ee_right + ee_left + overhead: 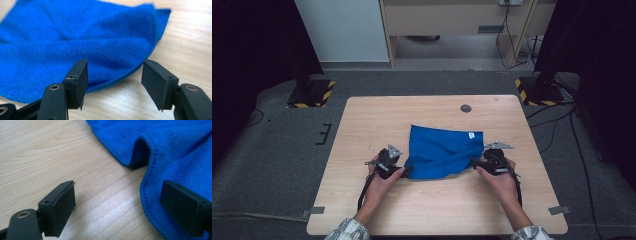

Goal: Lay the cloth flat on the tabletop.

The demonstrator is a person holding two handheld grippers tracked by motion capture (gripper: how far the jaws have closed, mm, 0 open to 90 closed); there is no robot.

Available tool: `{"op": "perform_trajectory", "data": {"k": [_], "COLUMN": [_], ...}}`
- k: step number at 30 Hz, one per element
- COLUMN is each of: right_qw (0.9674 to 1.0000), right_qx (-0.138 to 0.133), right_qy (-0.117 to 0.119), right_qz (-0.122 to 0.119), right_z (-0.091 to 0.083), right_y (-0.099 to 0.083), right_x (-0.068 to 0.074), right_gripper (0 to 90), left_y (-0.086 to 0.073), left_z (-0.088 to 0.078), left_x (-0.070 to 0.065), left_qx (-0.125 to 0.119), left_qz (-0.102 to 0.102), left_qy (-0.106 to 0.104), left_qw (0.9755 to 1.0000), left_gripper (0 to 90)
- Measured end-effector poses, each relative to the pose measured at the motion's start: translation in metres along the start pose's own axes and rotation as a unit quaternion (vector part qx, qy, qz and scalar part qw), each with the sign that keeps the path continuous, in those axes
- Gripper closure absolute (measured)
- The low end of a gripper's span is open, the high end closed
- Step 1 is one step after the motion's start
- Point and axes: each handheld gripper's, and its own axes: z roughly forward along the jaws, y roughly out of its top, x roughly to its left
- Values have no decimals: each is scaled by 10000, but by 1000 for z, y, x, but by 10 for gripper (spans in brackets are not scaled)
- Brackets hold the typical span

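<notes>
A blue cloth lies folded and rumpled in the middle of the wooden table. My left gripper rests at the cloth's near left corner. In the left gripper view the gripper is open wide, one jaw over bare wood and the other above the cloth's hemmed edge. My right gripper is at the cloth's near right edge. In the right gripper view the gripper is open, with the curved cloth edge just ahead of its pads and nothing pinched.
A small white label sits on the cloth's far right corner. A round dark hole marks the table's far side. Two black stands with yellow-striped bases flank the table on the floor.
</notes>
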Motion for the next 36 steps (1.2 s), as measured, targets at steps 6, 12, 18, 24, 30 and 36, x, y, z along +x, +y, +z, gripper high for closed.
{"op": "perform_trajectory", "data": {"k": [6, 12, 18, 24, 30, 36], "right_qw": [9998, 9993, 9986, 9963, 9940, 9919], "right_qx": [175, 177, 157, 226, 438, 606], "right_qy": [-24, 307, 499, 829, 989, 1100], "right_qz": [-46, -96, -15, 1, -148, -202], "right_z": [1, -4, -20, -39, -48, -57], "right_y": [-11, -14, -18, -27, -38, -46], "right_x": [7, 1, -16, -32, -35, -41], "right_gripper": [499, 882, 887, 882, 879, 853], "left_y": [-1, 0, -1, -4, -11, -17], "left_z": [1, 1, -1, -8, -20, -30], "left_x": [2, 2, 1, -7, -23, -38], "left_qx": [-9, -15, 29, 111, 223, 331], "left_qz": [-38, -21, 23, 193, 362, 528], "left_qy": [-63, -49, -68, -217, -417, -510], "left_qw": [10000, 10000, 10000, 9995, 9982, 9968], "left_gripper": [115, 115, 121, 120, 122, 128]}}
